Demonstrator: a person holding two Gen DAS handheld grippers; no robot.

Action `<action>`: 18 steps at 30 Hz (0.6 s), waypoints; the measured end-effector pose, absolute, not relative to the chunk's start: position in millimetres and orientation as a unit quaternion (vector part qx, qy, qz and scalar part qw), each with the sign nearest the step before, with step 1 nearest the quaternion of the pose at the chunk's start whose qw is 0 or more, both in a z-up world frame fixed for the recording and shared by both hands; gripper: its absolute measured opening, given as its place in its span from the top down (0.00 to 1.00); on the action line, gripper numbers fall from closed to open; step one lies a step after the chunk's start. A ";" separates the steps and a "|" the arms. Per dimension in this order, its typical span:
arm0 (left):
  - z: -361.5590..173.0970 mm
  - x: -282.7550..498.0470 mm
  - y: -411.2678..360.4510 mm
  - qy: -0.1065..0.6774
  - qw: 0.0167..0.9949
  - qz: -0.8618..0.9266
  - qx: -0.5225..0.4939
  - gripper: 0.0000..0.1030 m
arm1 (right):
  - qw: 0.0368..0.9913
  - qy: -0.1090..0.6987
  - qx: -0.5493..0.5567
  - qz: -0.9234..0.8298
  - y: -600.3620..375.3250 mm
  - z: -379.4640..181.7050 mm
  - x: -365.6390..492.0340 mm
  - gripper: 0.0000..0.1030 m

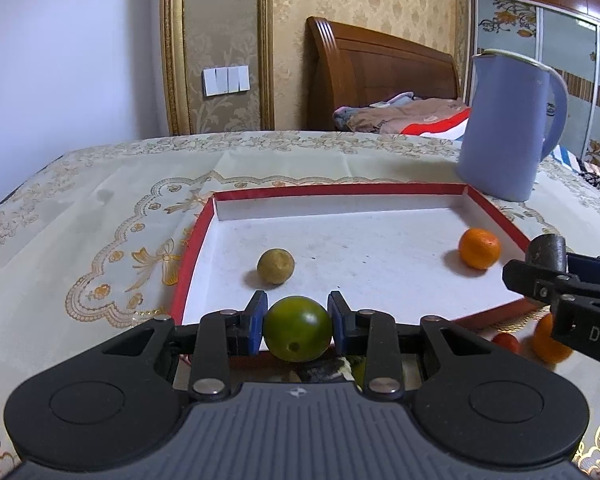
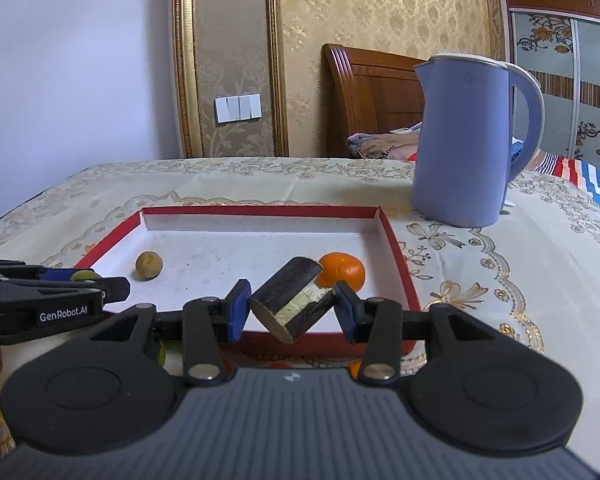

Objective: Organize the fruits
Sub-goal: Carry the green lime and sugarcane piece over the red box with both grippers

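green fruit (image 1: 298, 329) pinched in left tongs (image 1: 298, 326); right tongs (image 2: 292, 308) pinching dark sugarcane piece (image 2: 288, 304).

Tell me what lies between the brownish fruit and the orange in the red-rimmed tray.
Nothing: between the brownish fruit and the orange there is only the tray's bare white floor, shown plainly in the left wrist view.

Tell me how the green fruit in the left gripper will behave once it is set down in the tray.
The green fruit is round and smooth, so it will probably roll on the tray's flat floor. Its glossy skin may slip between the left gripper's pads.
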State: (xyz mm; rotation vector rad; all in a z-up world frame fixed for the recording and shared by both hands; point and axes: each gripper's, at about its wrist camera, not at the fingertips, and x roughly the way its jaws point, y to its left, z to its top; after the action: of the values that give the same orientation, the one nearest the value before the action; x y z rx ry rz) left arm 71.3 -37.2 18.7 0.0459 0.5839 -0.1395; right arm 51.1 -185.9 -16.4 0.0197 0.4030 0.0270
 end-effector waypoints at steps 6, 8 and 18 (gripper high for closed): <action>15.9 87.4 -39.9 0.297 0.953 -0.059 0.025 0.69 | 0.976 0.215 0.012 0.010 -185.3 -20.0 72.1 0.58; 14.1 93.5 -40.5 0.303 0.951 -0.059 0.022 0.69 | 0.974 0.224 0.014 0.010 -184.7 -22.5 80.6 0.58; 1.3 122.5 -40.6 0.325 0.945 -0.044 0.019 0.69 | 0.967 0.256 0.004 0.005 -176.8 -33.2 120.8 0.58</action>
State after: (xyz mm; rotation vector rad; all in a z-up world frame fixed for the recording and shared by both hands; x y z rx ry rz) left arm 122.5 -40.6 1.3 0.0383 0.6623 -0.0895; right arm 120.8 -176.8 -33.2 0.0078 0.5174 0.0101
